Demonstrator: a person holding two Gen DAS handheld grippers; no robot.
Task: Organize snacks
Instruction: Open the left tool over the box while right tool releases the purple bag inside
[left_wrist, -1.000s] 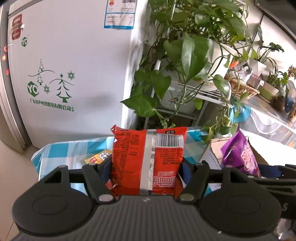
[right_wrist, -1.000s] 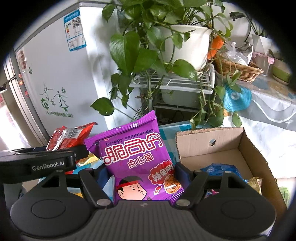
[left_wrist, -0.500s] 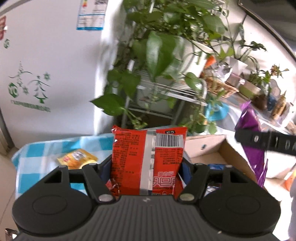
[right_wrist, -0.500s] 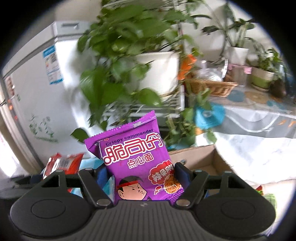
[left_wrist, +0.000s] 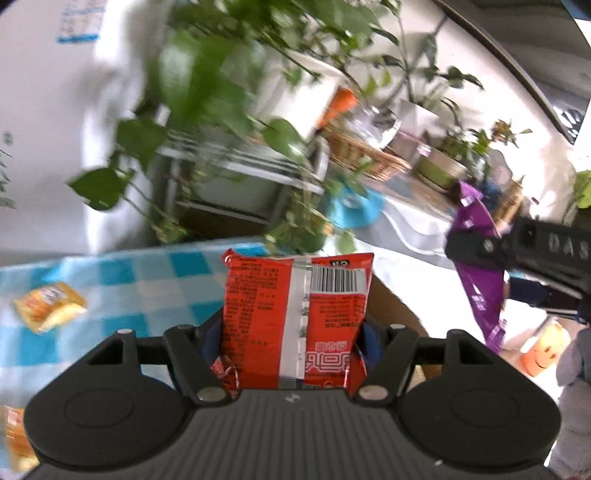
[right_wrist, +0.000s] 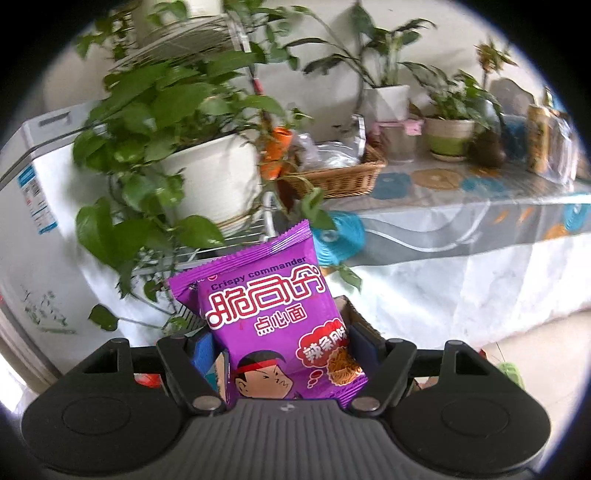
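Both views swung rightward; red packet (left_wrist: 295, 321) stays clamped between fingers (left_wrist: 192, 354).

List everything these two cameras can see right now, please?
red snack packet: one, red, upright in the left claw
purple snack packet: one, purple, upright in the right claw
small snack packets: two, orange-yellow, on the checked cloth
checked cloth: one, blue and white, on the table
cardboard box: one, brown, edge showing behind the red packet
potted plants: several, green, in the background
wicker basket: one, brown, on the side table
left claw: one, black, shut
right claw: one, black, shut
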